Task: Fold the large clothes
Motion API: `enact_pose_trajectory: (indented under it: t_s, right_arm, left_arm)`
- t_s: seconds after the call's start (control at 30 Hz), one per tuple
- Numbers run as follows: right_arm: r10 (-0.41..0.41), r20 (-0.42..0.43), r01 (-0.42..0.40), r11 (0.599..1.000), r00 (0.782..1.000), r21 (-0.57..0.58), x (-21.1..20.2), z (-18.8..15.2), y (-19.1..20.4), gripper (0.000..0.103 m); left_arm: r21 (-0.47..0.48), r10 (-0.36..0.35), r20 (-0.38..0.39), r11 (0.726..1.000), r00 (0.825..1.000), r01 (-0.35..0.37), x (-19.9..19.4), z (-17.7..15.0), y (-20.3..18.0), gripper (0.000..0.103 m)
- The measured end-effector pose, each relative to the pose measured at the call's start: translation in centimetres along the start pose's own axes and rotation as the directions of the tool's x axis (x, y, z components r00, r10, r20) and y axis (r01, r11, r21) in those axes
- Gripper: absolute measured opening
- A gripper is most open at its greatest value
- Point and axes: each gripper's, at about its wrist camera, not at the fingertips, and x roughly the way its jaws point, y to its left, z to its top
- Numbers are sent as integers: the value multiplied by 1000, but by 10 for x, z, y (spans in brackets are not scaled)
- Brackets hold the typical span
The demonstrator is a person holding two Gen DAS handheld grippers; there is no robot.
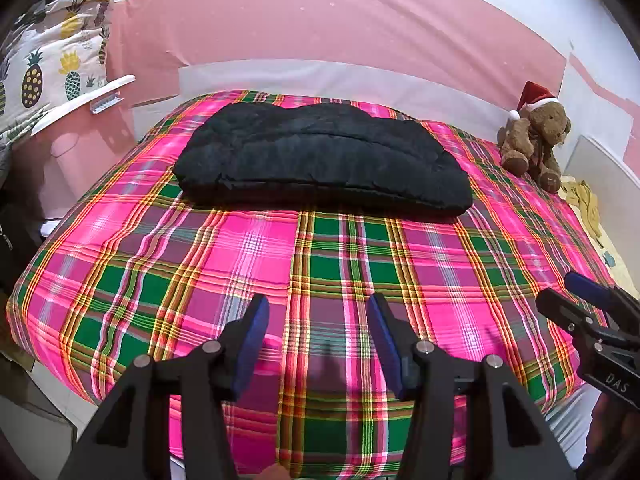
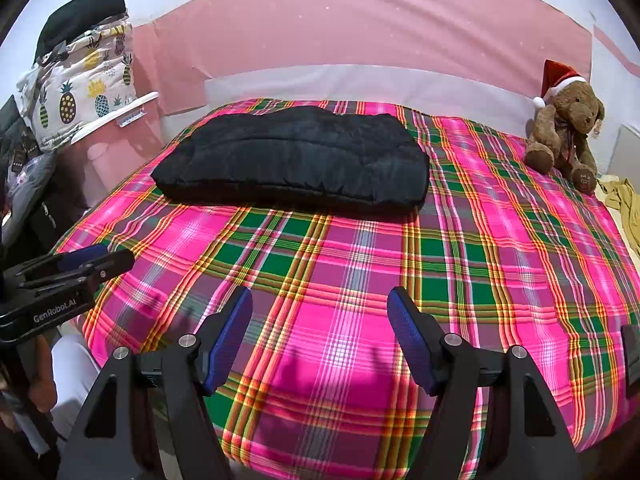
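A black puffy garment [image 1: 324, 156] lies folded into a thick oblong bundle at the far side of the bed; it also shows in the right wrist view [image 2: 296, 160]. My left gripper [image 1: 318, 312] is open and empty, hovering above the bed's near edge, well short of the garment. My right gripper [image 2: 320, 304] is open and empty at the same near edge, to the right of the left one. The right gripper also shows at the right edge of the left wrist view [image 1: 576, 292], and the left gripper at the left edge of the right wrist view [image 2: 100, 258].
The bed has a pink and green plaid cover [image 1: 340, 264]. A teddy bear in a Santa hat [image 2: 568, 132] sits at the far right corner. Yellow cloth [image 2: 624, 204] lies beyond the right edge. Pineapple-print bedding [image 1: 52, 64] is stacked at the left, against the pink wall.
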Motion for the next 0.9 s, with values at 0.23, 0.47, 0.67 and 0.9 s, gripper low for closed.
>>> enact_pose_trajectory:
  t_s: [0.23,0.47,0.67,0.9]
  right_arm:
    - [2,-4,-2,1000,1000,0,0,-1,0,70]
    - [0,-8,0,1000,1000,0,1,-4,0,70]
    - [1,-10,-1,1000,1000,2,1,-4,0,70]
    - [-2,-9,2,1000,1000,-1,1,-4,1,70]
  left_arm:
    - [0,-1,-3,1000,1000,1,0,-1,-3,53]
    - [4,5,-7,1000,1000,-5,1,-2,-4,53]
    - [5,2,-13,1000,1000,-2,2,-3,-5,53]
    - [7,4,-21,1000,1000,-4,4,-3,-5,53]
